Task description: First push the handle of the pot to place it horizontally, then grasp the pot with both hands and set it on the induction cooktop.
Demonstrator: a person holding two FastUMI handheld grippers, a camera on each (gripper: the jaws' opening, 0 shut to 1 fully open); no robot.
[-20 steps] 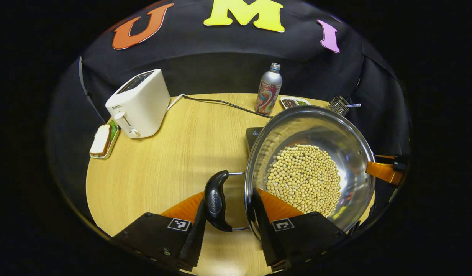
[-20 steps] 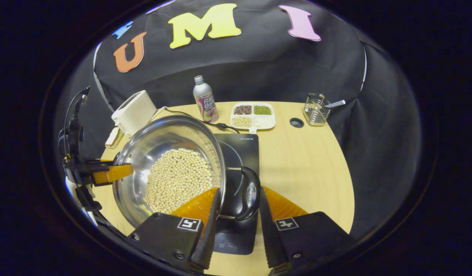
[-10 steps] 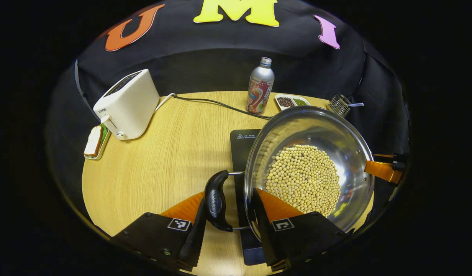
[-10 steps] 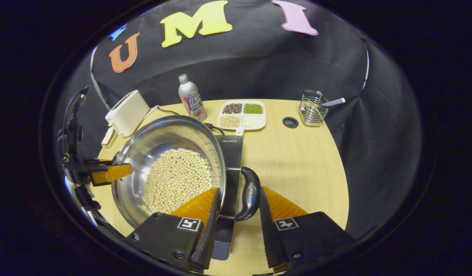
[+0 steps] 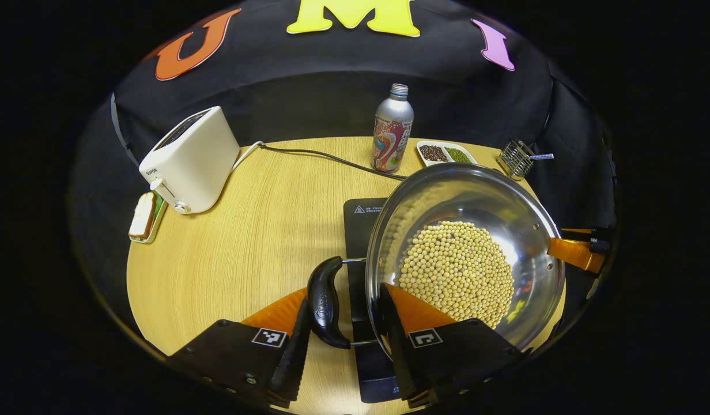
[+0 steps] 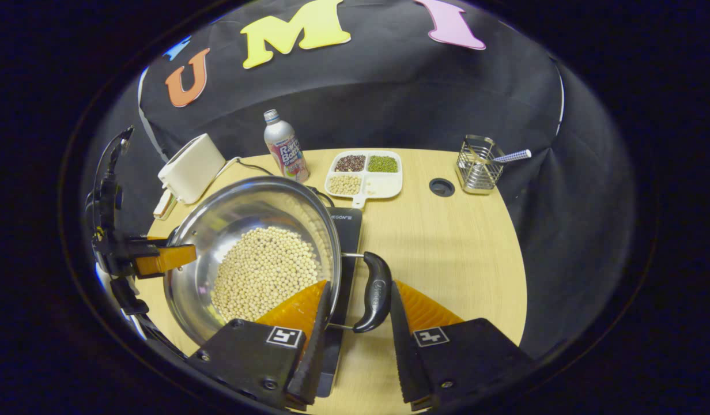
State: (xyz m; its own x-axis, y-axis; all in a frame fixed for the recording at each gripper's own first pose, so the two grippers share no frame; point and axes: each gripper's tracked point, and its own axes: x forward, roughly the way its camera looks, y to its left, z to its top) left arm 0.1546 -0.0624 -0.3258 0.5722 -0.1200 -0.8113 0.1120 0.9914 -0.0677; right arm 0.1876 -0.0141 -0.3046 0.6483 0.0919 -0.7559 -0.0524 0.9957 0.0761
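Left gripper view: the left gripper [image 5: 343,340] sits at the bottom, its two fingers clamped on the black curved side handle [image 5: 324,302] of a shiny round steel pot [image 5: 447,196]. One finger lies outside the handle and the other reaches over the rim to the pot's inner wall. The pot is filled with pale round beans [image 5: 456,271]. It is held above a flat black induction cooktop [image 5: 362,216], which shows under its near side on the round light-wood table [image 5: 257,230]. At the pot's far rim, the other gripper's finger [image 5: 571,253] meets the edge. Farther back stand a white toaster [image 5: 188,158] with a small tray holding a sandwich [image 5: 144,216] beside it, a silver drink bottle [image 5: 392,129], a white divided dish of grains [image 5: 444,153] and a wire utensil holder [image 5: 516,158].

Right gripper view: the right gripper [image 6: 355,340] is closed around the pot's opposite black handle [image 6: 377,291], one finger inside the rim, one outside the handle. The steel pot [image 6: 240,202] hangs over the left part of the cooktop [image 6: 346,230], whose right edge shows beside it. Whether its base touches the cooktop cannot be told. The left gripper [image 6: 159,259] grips the far rim. Behind are the bottle [image 6: 284,147], the divided dish [image 6: 366,173], the toaster [image 6: 191,167], the wire holder [image 6: 479,164] and a dark round hole in the table [image 6: 441,187].
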